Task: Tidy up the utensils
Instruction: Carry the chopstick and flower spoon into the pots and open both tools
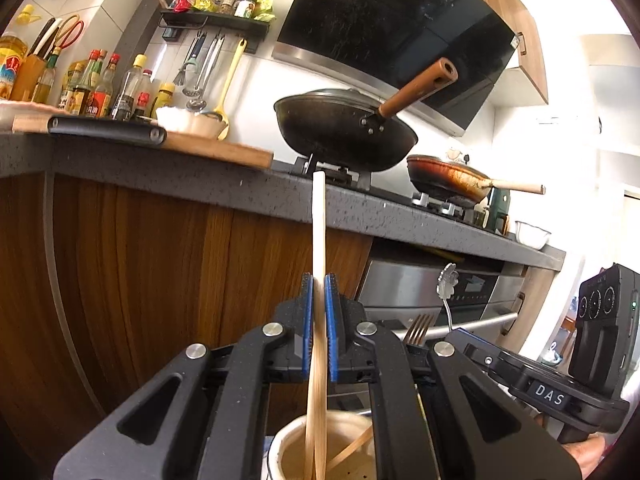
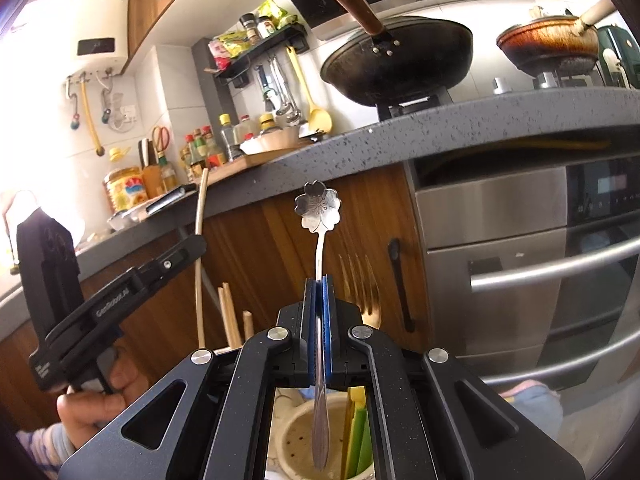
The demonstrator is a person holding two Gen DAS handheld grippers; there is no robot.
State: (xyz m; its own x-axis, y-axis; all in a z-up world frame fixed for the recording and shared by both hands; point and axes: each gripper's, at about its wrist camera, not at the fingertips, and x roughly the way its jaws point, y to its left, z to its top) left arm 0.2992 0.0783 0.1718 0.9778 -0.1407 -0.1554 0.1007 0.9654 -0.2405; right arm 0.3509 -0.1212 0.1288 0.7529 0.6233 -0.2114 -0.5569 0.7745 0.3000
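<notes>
My left gripper (image 1: 319, 280) is shut on a pale wooden chopstick (image 1: 319, 232) that stands nearly upright, with its lower end reaching into a cream utensil cup (image 1: 286, 444) below the jaws. My right gripper (image 2: 319, 282) is shut on the thin stem of a silver spoon with a flower-shaped bowl (image 2: 318, 208). The spoon's handle hangs over the same cup (image 2: 294, 428). A gold fork (image 2: 360, 280) and wooden chopstick ends (image 2: 228, 312) stand just behind the right gripper. Green and yellow sticks (image 2: 356, 436) stand in the cup. The two grippers are side by side.
A grey speckled counter (image 1: 200, 176) runs ahead above wooden cabinet doors (image 1: 160, 264) and a steel oven (image 2: 520, 248). On it stand a black wok (image 1: 344, 128), a rusty pan (image 1: 448, 176), a cutting board (image 1: 224, 152) and several sauce bottles (image 1: 100, 92). Hanging utensils (image 1: 208, 68) line the wall.
</notes>
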